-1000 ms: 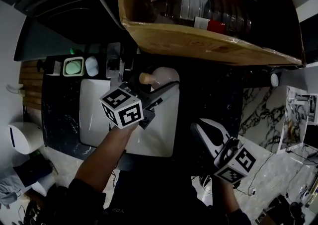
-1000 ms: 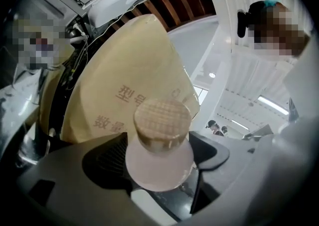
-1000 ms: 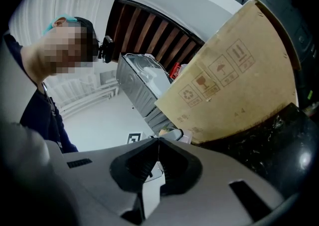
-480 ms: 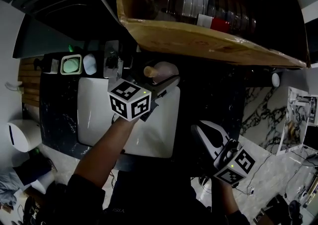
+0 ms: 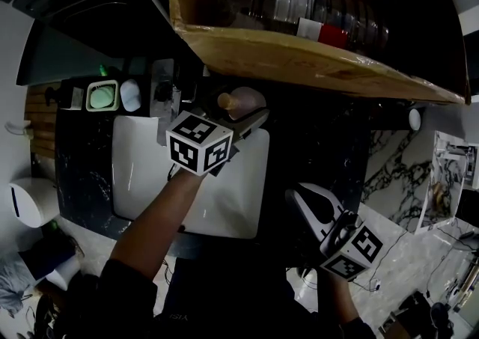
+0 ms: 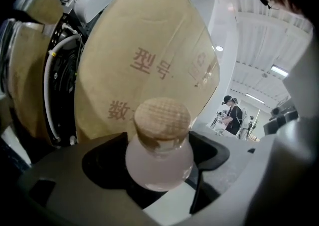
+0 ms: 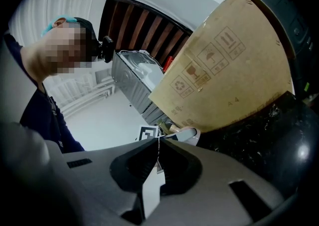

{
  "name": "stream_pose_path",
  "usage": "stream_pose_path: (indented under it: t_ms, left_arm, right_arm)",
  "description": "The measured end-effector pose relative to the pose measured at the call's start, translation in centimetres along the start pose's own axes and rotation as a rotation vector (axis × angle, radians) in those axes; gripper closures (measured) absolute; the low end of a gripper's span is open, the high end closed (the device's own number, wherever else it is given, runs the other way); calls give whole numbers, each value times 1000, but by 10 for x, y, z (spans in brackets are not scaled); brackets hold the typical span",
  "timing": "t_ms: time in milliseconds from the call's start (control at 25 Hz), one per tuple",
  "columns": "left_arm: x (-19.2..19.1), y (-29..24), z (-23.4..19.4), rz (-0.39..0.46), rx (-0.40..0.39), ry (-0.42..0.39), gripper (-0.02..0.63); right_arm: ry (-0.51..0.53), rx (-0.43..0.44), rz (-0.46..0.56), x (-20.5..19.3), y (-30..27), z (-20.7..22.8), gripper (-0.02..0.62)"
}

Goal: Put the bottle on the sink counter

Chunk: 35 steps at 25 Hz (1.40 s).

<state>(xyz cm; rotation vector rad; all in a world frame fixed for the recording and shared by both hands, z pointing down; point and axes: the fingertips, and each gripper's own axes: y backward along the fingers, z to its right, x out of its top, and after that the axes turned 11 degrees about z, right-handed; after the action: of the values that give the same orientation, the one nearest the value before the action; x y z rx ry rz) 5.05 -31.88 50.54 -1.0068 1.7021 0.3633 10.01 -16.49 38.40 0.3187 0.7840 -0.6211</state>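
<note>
Grey jaws of the right gripper [image 7: 159, 142] are found pressed together with nothing between them, low at the right. Ahead, a frosted bottle [image 6: 159, 167] with a cork stopper [image 6: 162, 120] is clamped in the left gripper [image 5: 243, 126] at the far edge of the white sink [image 5: 142, 173], set in a black counter [image 5: 86, 169]. A cardboard box [image 5: 299, 57] is noted beyond.

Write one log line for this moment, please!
left gripper: shut on frosted white bottle with wooden stopper | bottle: by white sink basin's back edge | right gripper: shut, empty
</note>
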Motion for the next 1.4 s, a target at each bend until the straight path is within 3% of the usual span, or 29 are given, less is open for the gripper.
stream_pose_path:
  t_ms: [640, 1400]
  left_arm:
    - [-20, -13, -4, -106, 26, -128, 219]
    - [-28, -25, -2, -155, 44, -258, 219]
  right_arm:
    - [-15, 1, -18, -4, -2, 7, 568]
    - [-24, 20, -21, -1, -9, 6, 568]
